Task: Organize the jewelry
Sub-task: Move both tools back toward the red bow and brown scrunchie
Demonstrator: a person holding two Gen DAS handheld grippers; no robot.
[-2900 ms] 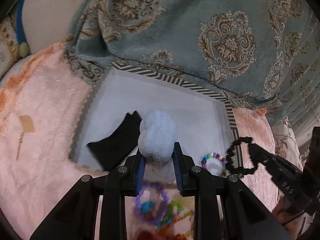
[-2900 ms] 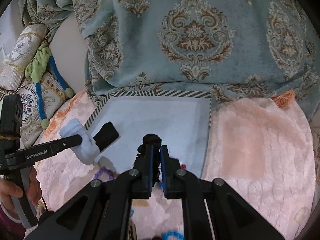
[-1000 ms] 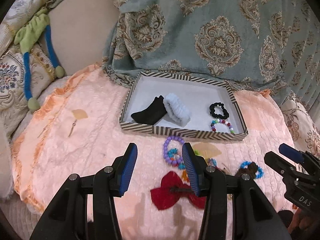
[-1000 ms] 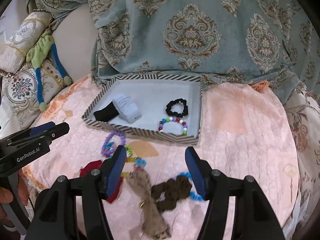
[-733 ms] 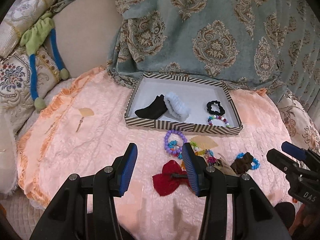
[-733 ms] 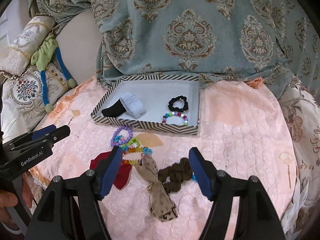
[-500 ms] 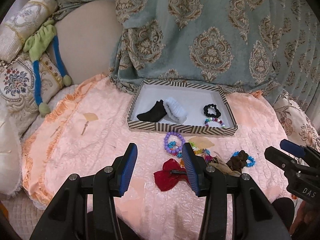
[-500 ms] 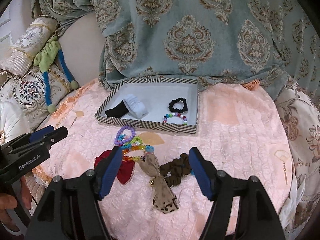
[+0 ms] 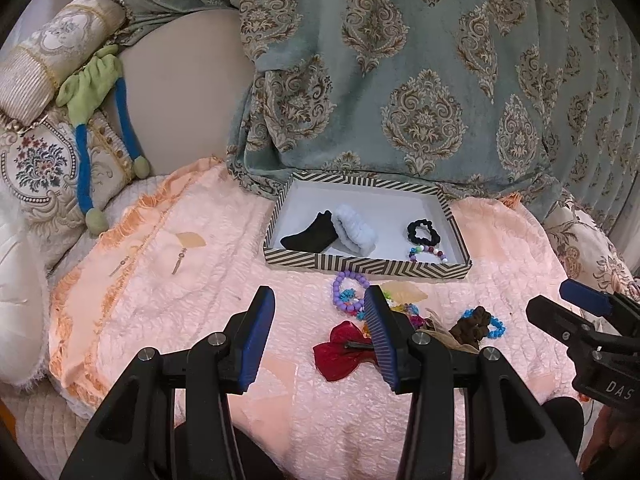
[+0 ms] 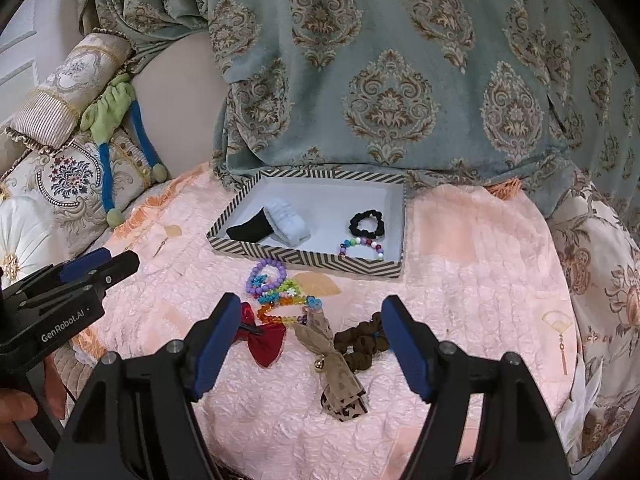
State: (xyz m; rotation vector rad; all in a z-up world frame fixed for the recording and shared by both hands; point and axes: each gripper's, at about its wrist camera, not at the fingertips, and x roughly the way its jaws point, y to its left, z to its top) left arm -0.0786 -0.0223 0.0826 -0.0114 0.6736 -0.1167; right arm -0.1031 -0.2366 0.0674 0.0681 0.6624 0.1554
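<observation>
A striped-rim tray holds a black band, a white fluffy scrunchie, a black scrunchie and a multicoloured bead bracelet. In front of it on the pink cover lie a purple bead bracelet, coloured bead strands, a red bow clip, a tan leopard bow and a brown scrunchie. My left gripper is open and empty, held back above the cover. My right gripper is open and empty above the loose pieces.
A teal patterned drape hangs behind the tray. Embroidered cushions and a green-and-blue soft toy lie at the left. The pink cover falls away at its front and side edges.
Both grippers let go of the white scrunchie and the black scrunchie in the tray, opened, and drew back and up. The whole tray and the loose pieces now show.
</observation>
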